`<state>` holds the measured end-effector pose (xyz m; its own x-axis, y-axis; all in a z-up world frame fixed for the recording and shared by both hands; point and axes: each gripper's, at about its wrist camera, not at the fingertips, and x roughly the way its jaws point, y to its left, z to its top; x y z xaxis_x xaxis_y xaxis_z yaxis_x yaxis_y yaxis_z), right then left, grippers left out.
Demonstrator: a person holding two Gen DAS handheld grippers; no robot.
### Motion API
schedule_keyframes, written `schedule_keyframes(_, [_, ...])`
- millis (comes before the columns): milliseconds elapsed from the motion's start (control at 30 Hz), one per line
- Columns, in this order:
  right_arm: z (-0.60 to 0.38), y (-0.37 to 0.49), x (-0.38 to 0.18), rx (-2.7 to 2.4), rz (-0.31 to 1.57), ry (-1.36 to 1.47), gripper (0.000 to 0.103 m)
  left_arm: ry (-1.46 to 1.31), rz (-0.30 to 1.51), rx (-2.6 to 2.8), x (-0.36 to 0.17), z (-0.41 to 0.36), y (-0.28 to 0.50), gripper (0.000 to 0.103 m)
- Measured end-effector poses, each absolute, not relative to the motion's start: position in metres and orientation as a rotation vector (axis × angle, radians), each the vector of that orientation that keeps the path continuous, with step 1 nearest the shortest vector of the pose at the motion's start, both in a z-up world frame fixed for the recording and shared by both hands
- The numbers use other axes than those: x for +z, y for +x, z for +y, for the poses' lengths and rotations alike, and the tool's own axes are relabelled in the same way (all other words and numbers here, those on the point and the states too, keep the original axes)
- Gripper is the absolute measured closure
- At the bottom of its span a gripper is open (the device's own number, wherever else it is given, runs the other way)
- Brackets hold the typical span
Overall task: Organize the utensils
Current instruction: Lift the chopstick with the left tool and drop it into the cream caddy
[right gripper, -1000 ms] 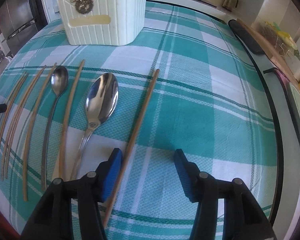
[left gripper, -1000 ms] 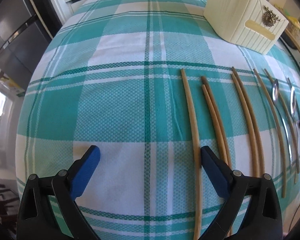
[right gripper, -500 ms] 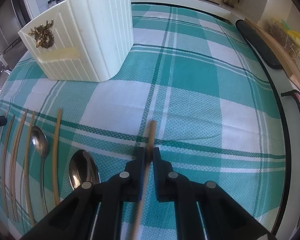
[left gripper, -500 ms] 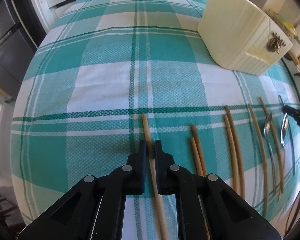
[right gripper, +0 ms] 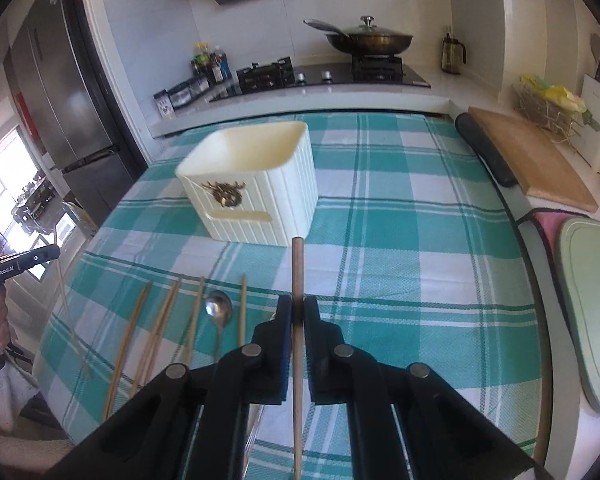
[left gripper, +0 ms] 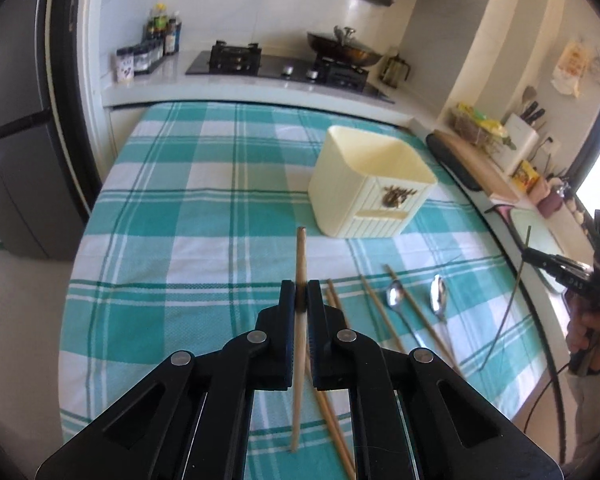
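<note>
My left gripper (left gripper: 300, 292) is shut on a wooden chopstick (left gripper: 301, 256) and holds it above the table, tip pointing toward the cream utensil holder (left gripper: 370, 188). My right gripper (right gripper: 297, 308) is shut on another wooden chopstick (right gripper: 298, 268), also lifted, its tip near the holder (right gripper: 252, 188). Several chopsticks (left gripper: 374, 304) and two metal spoons (left gripper: 396, 294) lie in a row on the checked cloth. In the right wrist view I see the chopsticks (right gripper: 160, 320) and one spoon (right gripper: 218, 308). The holder looks empty.
The teal and white checked cloth (left gripper: 188, 240) covers the table. A stove with a lidded pan (right gripper: 370, 42) stands behind. A wooden cutting board (right gripper: 528, 160) and a green board (right gripper: 592, 312) lie to the right. A fridge (right gripper: 60, 92) stands at the left.
Both grippers closed on a chopstick each and have lifted them off the cloth, tilting up so the holder and kitchen come into view.
</note>
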<state>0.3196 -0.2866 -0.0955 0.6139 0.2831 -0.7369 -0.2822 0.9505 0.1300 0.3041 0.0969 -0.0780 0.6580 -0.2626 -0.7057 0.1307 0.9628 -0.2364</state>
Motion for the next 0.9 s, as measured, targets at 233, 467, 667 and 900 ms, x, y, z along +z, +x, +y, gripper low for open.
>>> schedule_keyframes(233, [-0.279,0.293,-0.033,0.373,0.679,0.019,0.097,-0.176,0.702,-0.301,-0.021,0.086,0.298,0.099])
schedule_keyframes(467, [-0.258,0.326,0.041,0.379,0.449,0.023,0.097,-0.136,0.488,-0.302,0.063,0.059,0.350,0.099])
schedule_keyframes(667, [-0.233,0.378,0.080,0.369,0.270,0.019,0.097,-0.166,0.366,-0.236,0.091,0.030,0.412,0.099])
schedule_keyframes(900, [-0.212,0.434,0.026,0.330,0.308,-0.012,0.097,-0.167,0.466,-0.190,0.031,-0.001,0.477,0.099])
